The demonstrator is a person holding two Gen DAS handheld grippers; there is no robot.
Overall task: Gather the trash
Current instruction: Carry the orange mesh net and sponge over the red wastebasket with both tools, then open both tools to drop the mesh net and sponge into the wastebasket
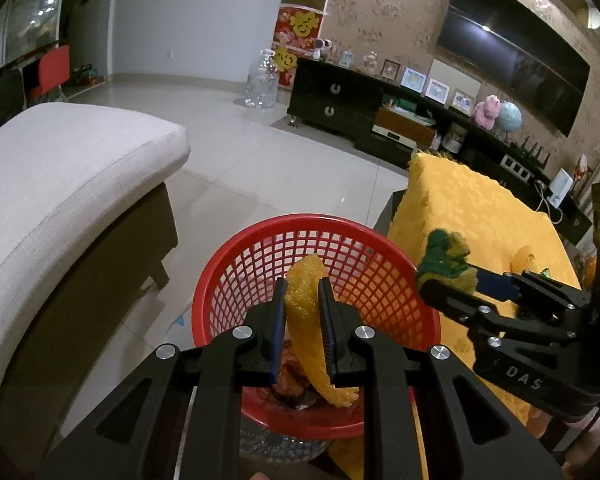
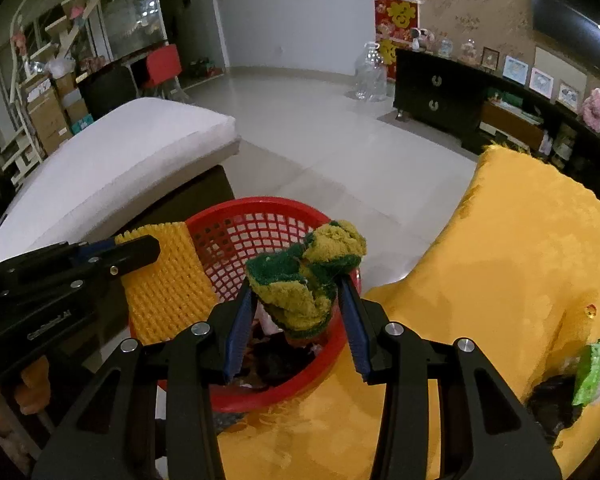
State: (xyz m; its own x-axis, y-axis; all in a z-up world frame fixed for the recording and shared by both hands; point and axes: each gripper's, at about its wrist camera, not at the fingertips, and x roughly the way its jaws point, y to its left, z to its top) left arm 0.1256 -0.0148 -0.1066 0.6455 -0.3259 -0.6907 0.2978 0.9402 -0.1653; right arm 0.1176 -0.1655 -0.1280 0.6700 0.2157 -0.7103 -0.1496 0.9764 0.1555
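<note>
A red mesh basket [image 1: 228, 280] [image 2: 228, 216] stands on the floor beside the table, with trash in its bottom. My left gripper [image 1: 304, 308] is shut on a yellow foam net [image 1: 306, 320] [image 2: 168, 284] and holds it over the basket's mouth. My right gripper [image 2: 300, 296] [image 1: 452, 276] is shut on a crumpled green and yellow sponge [image 2: 308, 276] [image 1: 446, 256] and holds it over the basket's right rim.
A table with a yellow cloth [image 2: 520, 260] [image 1: 460, 208] is on the right, with a green wrapper [image 2: 590, 372] and a dark scrap [image 2: 552, 400] on it. A white cushioned sofa [image 1: 60, 184] stands left. A dark TV cabinet [image 1: 340, 100] lines the far wall.
</note>
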